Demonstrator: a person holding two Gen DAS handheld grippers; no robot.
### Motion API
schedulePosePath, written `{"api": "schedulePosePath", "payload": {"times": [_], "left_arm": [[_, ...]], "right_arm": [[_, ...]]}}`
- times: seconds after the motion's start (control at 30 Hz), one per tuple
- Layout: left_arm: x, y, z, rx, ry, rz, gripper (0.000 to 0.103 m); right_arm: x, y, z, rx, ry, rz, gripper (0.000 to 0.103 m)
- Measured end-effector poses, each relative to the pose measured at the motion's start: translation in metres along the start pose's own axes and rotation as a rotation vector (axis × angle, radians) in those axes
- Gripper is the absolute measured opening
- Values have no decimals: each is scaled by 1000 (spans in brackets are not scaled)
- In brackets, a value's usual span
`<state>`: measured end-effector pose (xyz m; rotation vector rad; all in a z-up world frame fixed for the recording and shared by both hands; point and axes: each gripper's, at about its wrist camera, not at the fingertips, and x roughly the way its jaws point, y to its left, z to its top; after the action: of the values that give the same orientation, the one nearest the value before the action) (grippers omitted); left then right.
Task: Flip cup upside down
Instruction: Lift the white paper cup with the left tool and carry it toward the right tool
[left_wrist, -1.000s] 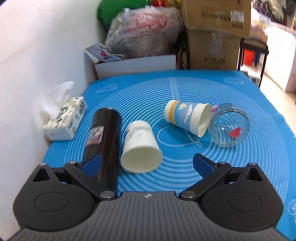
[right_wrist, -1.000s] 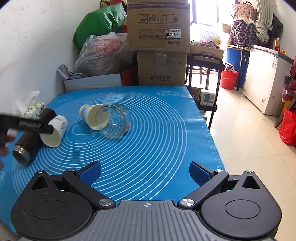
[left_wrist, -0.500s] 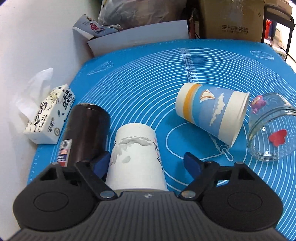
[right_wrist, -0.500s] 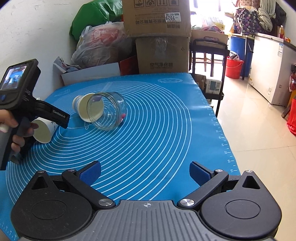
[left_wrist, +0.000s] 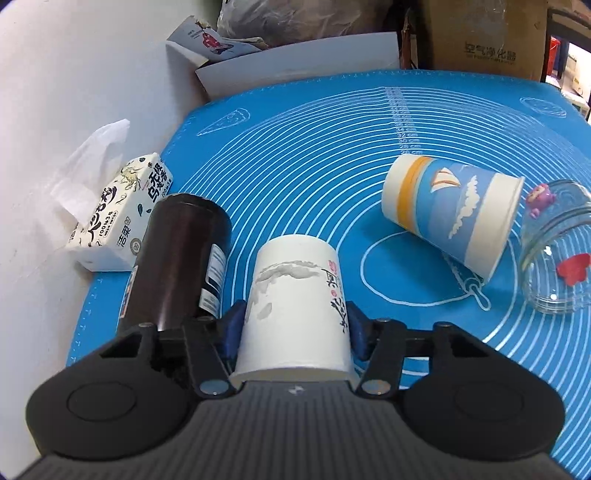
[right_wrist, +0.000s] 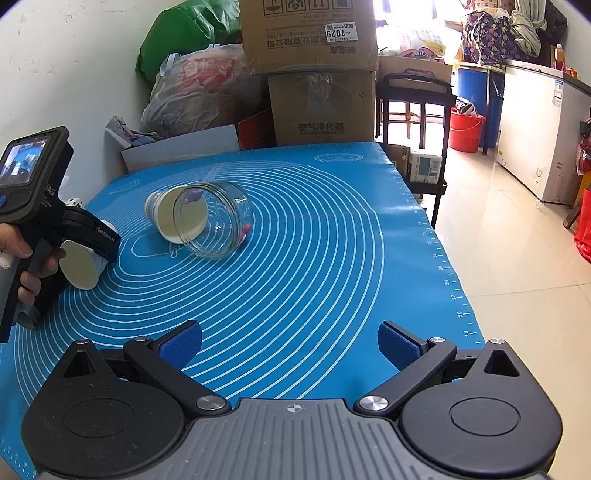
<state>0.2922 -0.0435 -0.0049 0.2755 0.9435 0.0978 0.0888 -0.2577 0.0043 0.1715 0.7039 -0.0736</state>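
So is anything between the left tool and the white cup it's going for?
Nothing visible. The left tool already has its blue pads on either side of the white cup, which lies on its side. The dark bottle lies close beside it, outside the grip.

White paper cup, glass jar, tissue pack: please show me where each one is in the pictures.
White paper cup (left_wrist: 295, 310), left wrist view, on its side wall.
Glass jar (right_wrist: 221, 225), right wrist view, on its clear wall.
Tissue pack (left_wrist: 122, 210), left wrist view, on its printed top.
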Motion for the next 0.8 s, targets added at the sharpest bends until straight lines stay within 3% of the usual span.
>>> {"api": "schedulePosePath", "payload": {"times": [0.43,0.8], "left_arm": [[-71,-11,-38,22,-62,-117,55],[-93,-33,-97,30,-3,-223,55]], "right_arm": [[-8,3,1,10,-10,-3,103],[-17,3,-5,9,0,-14,103]]}}
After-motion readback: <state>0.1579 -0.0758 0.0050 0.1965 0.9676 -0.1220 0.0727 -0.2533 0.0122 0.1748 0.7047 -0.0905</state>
